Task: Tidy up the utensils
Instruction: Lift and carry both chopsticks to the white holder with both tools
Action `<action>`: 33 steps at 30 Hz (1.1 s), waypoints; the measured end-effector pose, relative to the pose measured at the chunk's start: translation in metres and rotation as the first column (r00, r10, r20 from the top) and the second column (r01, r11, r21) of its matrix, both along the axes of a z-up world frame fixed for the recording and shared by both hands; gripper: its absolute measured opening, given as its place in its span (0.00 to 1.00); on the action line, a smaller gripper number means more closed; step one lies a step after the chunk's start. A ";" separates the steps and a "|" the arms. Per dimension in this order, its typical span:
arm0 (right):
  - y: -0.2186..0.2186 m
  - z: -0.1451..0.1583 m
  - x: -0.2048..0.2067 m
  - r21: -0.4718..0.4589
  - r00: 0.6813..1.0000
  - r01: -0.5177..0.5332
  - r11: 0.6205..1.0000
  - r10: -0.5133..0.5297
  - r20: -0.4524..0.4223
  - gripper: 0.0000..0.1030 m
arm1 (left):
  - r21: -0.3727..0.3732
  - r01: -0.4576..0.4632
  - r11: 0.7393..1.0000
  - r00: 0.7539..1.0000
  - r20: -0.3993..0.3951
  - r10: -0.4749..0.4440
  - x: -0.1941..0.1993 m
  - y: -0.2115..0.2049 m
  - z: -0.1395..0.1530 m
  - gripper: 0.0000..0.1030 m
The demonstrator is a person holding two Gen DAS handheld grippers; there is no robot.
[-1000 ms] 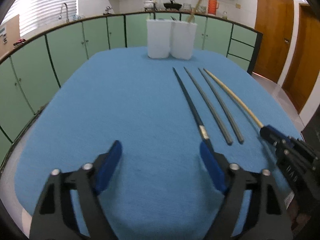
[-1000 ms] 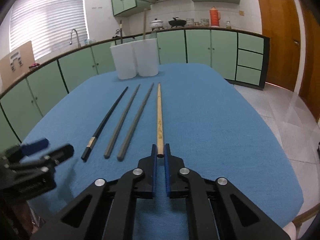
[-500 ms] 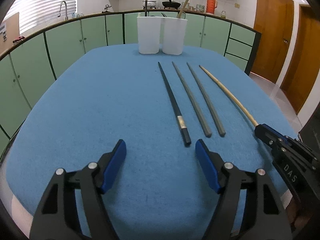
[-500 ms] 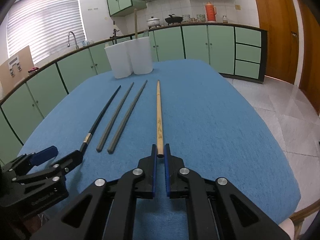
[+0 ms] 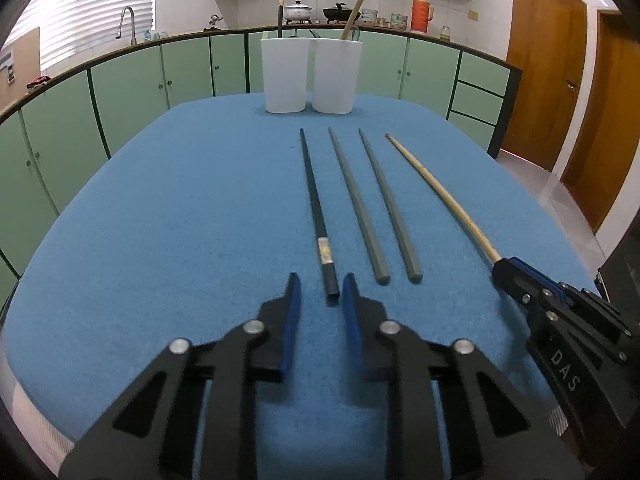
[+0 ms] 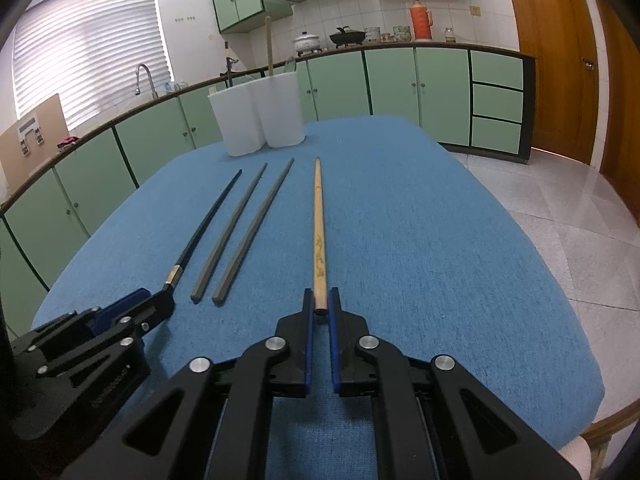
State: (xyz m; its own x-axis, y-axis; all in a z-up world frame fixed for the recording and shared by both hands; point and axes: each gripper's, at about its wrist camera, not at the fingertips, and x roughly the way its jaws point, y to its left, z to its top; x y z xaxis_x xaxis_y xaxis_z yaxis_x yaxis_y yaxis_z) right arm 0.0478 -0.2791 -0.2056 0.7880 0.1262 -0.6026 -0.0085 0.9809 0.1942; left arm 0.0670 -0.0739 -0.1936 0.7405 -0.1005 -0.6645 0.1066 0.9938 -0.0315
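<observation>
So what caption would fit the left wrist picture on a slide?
Left gripper, fingers apart, straddles the near end of the black chopstick; two grey chopsticks lie beside it on the blue table.

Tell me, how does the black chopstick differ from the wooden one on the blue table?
The black chopstick is dark with a metallic band near its thick end; the wooden chopstick is pale tan with faint markings. The black one lies between the left tool's parted fingers, ungripped; the wooden one's end sits pinched in the right tool. Both lie flat, thin tips toward the white cups.
</observation>
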 end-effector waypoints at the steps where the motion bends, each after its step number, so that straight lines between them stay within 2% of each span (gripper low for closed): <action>1: -0.001 0.000 0.000 0.000 1.000 -0.001 1.000 0.001 0.001 0.07 | -0.002 -0.001 1.000 1.000 0.000 0.001 0.000 -0.001 0.000 0.08; 9: -0.002 0.011 -0.004 -0.026 1.000 -0.004 1.000 0.005 0.027 0.07 | 0.012 -0.023 1.000 1.000 0.001 0.023 -0.001 0.005 0.010 0.06; 14: -0.004 0.035 -0.008 -0.052 0.997 -0.008 0.999 0.012 0.079 0.07 | 0.067 -0.009 0.998 0.996 0.092 0.003 -0.011 0.008 0.037 0.06; 20: -0.010 0.078 -0.009 -0.057 0.990 -0.012 0.998 0.020 0.142 0.07 | 0.081 -0.001 0.997 0.979 0.206 -0.016 -0.016 0.016 0.085 0.06; 33: -0.023 0.189 0.036 -0.042 0.988 -0.043 0.998 0.048 0.148 0.07 | 0.039 0.044 0.998 0.967 0.250 -0.052 0.026 0.031 0.180 0.06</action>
State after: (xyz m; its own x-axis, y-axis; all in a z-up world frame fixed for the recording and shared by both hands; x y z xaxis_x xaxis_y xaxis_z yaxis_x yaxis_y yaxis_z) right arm 0.0839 -0.3021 -0.0167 0.8630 0.1430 -0.4845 -0.0792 0.9856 0.1497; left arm 0.0928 -0.0426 -0.0132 0.8785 -0.1211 -0.4621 0.1545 0.9874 0.0351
